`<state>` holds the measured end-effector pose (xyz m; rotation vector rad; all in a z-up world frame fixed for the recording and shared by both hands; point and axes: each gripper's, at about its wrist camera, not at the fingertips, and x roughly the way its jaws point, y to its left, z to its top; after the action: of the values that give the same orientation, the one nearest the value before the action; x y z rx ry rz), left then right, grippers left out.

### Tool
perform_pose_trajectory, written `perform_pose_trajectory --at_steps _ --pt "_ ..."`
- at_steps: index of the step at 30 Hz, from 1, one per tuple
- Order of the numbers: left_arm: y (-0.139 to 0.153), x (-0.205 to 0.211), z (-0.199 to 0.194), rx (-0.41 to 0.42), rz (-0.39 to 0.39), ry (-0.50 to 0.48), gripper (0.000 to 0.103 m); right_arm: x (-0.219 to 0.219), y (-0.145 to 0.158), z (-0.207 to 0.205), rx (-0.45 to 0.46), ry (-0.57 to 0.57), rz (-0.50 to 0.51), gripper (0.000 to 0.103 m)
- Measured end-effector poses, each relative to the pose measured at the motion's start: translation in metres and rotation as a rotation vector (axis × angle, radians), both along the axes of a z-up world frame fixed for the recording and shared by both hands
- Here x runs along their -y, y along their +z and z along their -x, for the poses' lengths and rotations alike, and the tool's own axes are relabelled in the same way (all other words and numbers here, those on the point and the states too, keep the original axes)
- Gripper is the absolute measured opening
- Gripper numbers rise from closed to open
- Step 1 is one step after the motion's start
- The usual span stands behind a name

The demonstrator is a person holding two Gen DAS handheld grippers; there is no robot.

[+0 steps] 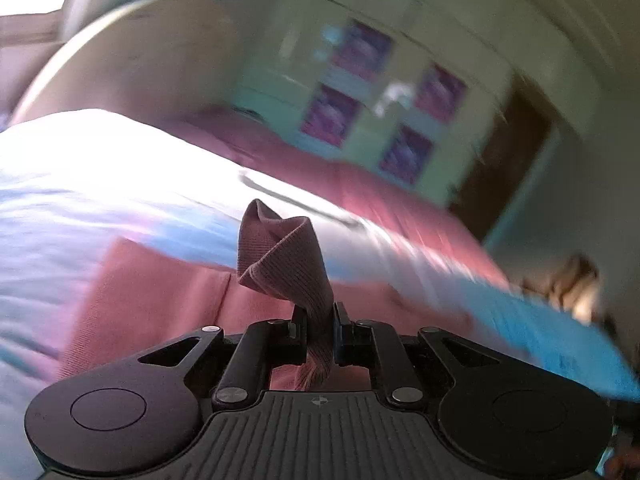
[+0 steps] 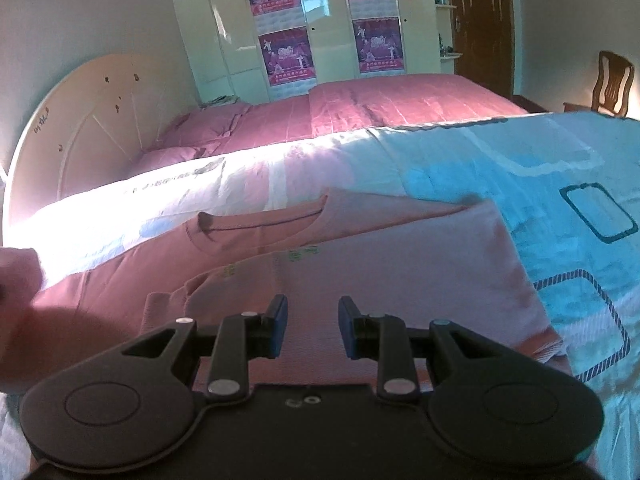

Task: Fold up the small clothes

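Left gripper (image 1: pixel 320 316) — jaws pinched on a ribbed edge of the pink shirt (image 1: pixel 280 256), which stands up twisted above the fingertips; the rest of it lies blurred below and ahead.

Right gripper (image 2: pixel 313 326) — jaws apart, nothing between them, hovering over the shirt (image 2: pixel 360 276), spread partly folded on the blue-and-white sheet (image 2: pixel 560 184). Neckline ahead-left of the fingers. Pink quilt (image 2: pixel 380 104) and wardrobe (image 2: pixel 320 20) lie beyond.

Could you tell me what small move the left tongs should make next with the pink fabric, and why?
Probably carry it across and lay it down on the pink shirt. The left tongs are shut on a ribbed fabric edge lifted above the garment, while the right tongs are open and empty, so the fold looks unfinished.
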<state>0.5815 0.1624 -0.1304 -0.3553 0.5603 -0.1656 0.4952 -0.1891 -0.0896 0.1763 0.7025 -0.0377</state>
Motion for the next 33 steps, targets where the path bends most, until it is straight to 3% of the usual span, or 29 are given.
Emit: perform_pose_trajectory --at_steps 9,13,16,17,20,25,29,33 --pt "0.004 0.190 -0.023 -0.088 -0.174 -0.202 0.011 0.069 -0.008 0.005 -0.022 0.001 -0.076 0.030" --pt "-0.022 0.246 -0.021 -0.162 -0.233 -0.252 0.014 0.093 -0.011 0.008 -0.042 0.008 -0.115 0.034" --pt "-0.034 0.263 -0.014 -0.177 -0.236 -0.281 0.056 0.104 -0.012 0.011 -0.041 0.013 -0.165 0.054" --pt "-0.029 0.263 -0.009 -0.154 -0.220 -0.284 0.062 0.105 -0.012 0.011 -0.037 0.017 -0.178 0.055" --pt "-0.012 0.253 0.015 -0.088 -0.240 -0.237 0.062 0.103 -0.013 0.008 -0.042 0.058 -0.217 0.044" --pt "0.010 0.166 0.052 -0.030 -0.237 -0.049 0.062 0.083 -0.027 -0.008 -0.097 0.108 -0.329 0.044" --pt "0.010 0.087 0.090 -0.052 -0.301 0.112 0.062 0.056 -0.044 -0.022 -0.170 0.123 -0.405 0.047" --pt "-0.007 0.035 0.094 -0.130 -0.298 0.152 0.062 0.036 -0.056 -0.027 -0.207 0.097 -0.420 0.047"
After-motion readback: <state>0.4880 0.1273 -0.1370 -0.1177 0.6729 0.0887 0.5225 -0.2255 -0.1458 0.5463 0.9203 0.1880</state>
